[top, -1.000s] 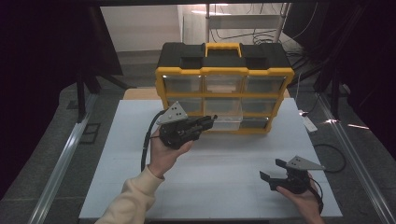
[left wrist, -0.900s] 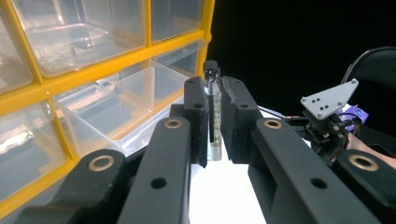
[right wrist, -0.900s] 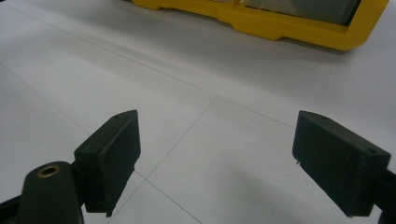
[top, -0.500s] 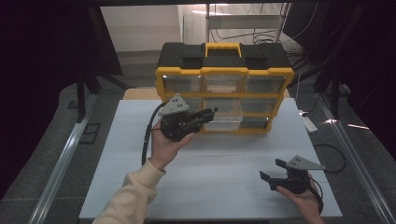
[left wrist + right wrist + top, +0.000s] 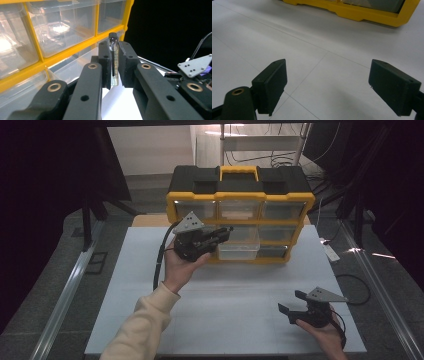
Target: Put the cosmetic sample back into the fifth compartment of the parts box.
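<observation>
Yellow-framed organiser [image 5: 240, 200] with a black top and clear drawers stands at the far side of the white desk [image 5: 235, 320]; no brand, label or writing on it can be read. Faint embossed marks show on one clear drawer [image 5: 62, 27] in the left gripper view, too blurred to make out.

Left gripper [image 5: 225, 234] is raised in front of the organiser's middle drawers, its jaws closed tight on a small glass vial [image 5: 113, 60] with a black cap. The vial stands upright between the jaw pads, cap poking above them, a little clear liquid at its bottom.

Right gripper [image 5: 292, 305] sits low near the desk's near right corner, well apart from the organiser. Its jaws are spread wide with nothing between them, just above bare desk.
</observation>
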Motion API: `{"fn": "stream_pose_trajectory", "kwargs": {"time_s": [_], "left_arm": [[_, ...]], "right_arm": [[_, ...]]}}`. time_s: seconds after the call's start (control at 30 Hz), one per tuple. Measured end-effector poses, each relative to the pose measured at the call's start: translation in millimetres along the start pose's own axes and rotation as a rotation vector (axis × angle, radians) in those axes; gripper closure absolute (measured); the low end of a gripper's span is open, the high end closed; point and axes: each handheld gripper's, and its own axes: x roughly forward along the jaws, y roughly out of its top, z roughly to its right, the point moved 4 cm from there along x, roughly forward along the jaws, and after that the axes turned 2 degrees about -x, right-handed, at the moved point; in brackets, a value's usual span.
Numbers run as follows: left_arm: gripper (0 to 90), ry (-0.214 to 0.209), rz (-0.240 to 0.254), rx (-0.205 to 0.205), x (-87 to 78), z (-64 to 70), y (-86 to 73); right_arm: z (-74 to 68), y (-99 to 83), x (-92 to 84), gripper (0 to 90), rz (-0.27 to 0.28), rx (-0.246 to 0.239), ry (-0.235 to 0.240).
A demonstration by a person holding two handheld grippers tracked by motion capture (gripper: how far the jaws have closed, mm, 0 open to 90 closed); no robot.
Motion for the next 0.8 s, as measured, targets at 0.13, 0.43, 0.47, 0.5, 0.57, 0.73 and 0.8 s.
{"fn": "stream_pose_trajectory", "kwargs": {"time_s": [0.13, 0.43, 0.47, 0.5, 0.57, 0.73, 0.8], "left_arm": [[80.8, 0.008, -0.003, 0.0, 5.3, -2.9, 2.6], [80.7, 0.027, -0.019, -0.009, 19.1, -11.9, 6.5], [80.8, 0.03, -0.023, -0.007, 21.0, -12.7, 7.0], [80.7, 0.031, -0.027, -0.007, 23.0, -13.1, 7.4], [80.8, 0.036, -0.032, -0.007, 26.5, -13.9, 8.1], [80.7, 0.048, -0.053, 0.006, 38.4, -16.9, 7.9], [80.7, 0.048, -0.057, 0.0, 42.4, -18.5, 7.7]], "right_arm": [[-0.2, -0.2, 0.2, 15.3, -0.003, 0.001, 0.0], [0.3, -0.6, 0.5, 15.3, -0.003, 0.001, 0.002], [0.2, -0.7, 0.5, 15.3, -0.005, 0.002, 0.002], [0.2, -0.6, 0.5, 15.3, -0.005, 0.001, 0.002], [0.1, -0.6, 0.5, 15.3, -0.005, 0.001, 0.002], [0.2, -0.6, 0.9, 15.3, -0.004, 0.003, 0.004], [0.1, -0.4, 1.1, 15.4, -0.001, 0.005, 0.008]]}}
